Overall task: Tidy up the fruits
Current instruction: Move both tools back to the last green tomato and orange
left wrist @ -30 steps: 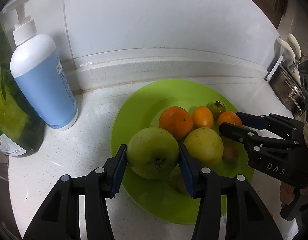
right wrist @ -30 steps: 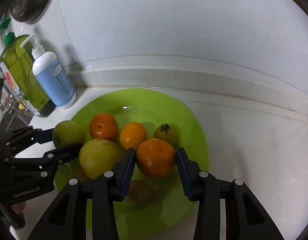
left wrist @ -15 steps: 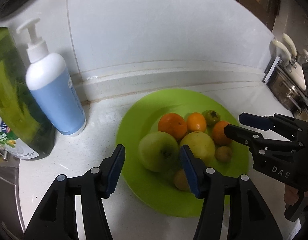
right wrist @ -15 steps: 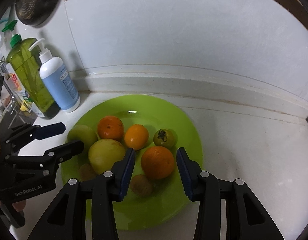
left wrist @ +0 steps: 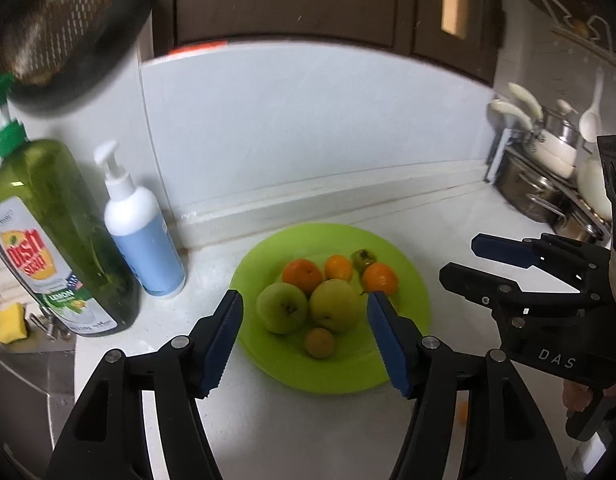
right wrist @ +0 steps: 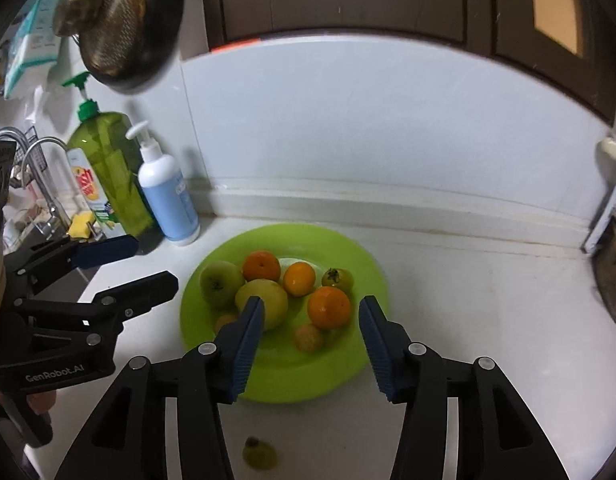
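A green plate (left wrist: 412, 280) (right wrist: 356, 256) on the white counter holds two green apples (left wrist: 282, 307) (right wrist: 221, 283), three oranges (right wrist: 329, 307), a small green tomato (right wrist: 337, 278) and two small brownish fruits (left wrist: 319, 342). My left gripper (left wrist: 304, 304) is open and empty, raised in front of the plate. My right gripper (right wrist: 311, 312) is open and empty, above the plate's near side; it also shows in the left wrist view (left wrist: 458, 260). A small green fruit (right wrist: 260, 454) lies on the counter in front of the plate.
A blue-white pump bottle (left wrist: 142, 236) and a green dish-soap bottle (left wrist: 56, 248) stand left of the plate by the wall. A sink with a tap (right wrist: 36, 160) and a yellow sponge (right wrist: 81, 224) is far left. Pots (left wrist: 548, 184) stand at the right.
Both grippers have let go of their fruit, opened and pulled back and up from the plate. The green apple and the orange now rest on the plate.
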`<state>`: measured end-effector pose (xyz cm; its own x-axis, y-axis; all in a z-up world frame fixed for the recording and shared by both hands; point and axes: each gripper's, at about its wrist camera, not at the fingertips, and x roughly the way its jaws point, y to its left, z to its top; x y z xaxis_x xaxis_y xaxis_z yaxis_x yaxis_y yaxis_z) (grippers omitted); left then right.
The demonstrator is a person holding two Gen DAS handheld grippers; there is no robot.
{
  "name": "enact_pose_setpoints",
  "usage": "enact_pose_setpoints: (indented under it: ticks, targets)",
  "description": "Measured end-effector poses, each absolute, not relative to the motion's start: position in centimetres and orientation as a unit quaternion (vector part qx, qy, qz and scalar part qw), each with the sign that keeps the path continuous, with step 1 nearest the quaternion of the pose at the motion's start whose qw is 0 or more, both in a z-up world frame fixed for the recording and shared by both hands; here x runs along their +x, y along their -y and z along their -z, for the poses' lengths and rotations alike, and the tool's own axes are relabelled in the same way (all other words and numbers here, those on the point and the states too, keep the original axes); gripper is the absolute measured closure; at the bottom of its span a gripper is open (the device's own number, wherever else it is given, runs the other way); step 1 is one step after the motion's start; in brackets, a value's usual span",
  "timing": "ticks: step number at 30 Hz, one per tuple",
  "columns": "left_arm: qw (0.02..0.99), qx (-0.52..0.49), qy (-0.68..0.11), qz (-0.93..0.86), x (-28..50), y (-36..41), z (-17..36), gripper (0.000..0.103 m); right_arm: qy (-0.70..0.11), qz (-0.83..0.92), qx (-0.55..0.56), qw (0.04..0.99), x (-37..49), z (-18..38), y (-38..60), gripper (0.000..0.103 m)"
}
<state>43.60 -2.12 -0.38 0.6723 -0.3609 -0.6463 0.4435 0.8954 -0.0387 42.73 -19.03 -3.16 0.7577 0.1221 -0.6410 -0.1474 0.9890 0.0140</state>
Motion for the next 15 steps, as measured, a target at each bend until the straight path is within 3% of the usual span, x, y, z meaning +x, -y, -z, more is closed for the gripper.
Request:
enact_pose_setpoints:
  ticks: [15]
  targets:
    - [0.905, 0.130, -0.292, 0.282, 37.1, 3.4, -0.5, 0.034, -0.303, -0.023, -0.037, 0.952, 34.4, 1.3, 19.3, 0.053]
